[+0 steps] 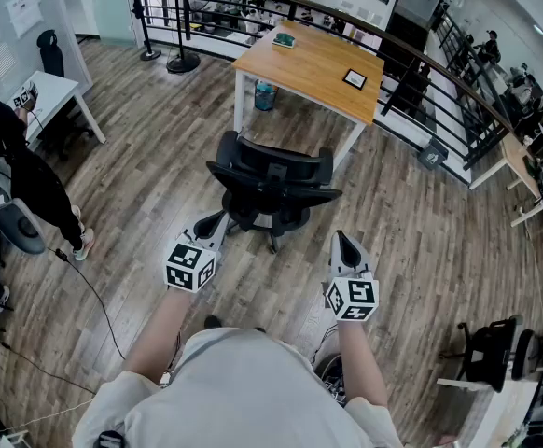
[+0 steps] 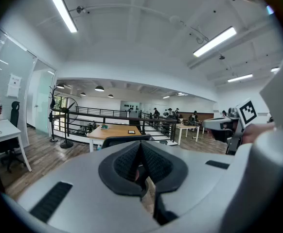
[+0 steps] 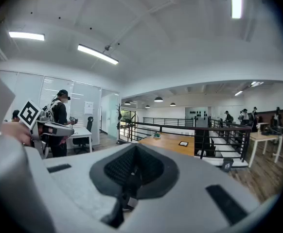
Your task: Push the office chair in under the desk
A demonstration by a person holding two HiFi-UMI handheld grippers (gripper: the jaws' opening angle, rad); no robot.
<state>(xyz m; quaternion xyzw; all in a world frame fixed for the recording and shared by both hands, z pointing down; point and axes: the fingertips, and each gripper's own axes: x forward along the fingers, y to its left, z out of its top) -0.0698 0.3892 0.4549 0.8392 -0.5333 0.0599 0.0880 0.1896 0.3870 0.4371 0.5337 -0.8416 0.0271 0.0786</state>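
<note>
Open-plan office on a mezzanine w/ black railing point(image 1: 164, 6); wood-plank floor point(image 1: 160, 147). Desk point(image 1: 309, 59): wood top, white legs, tablet point(image 1: 355, 78) lying on its right part. Office chair point(image 1: 273, 183), black, stands on the floor just in front of desk, not under it, backrest twd the wearer. L gripper point(image 1: 217, 220) & R gripper point(image 1: 342, 239): both clenched, jaws together, nothing btwn them. Both held low behind the chair, one each side. L tip nr chair base, contact unclear.
</note>
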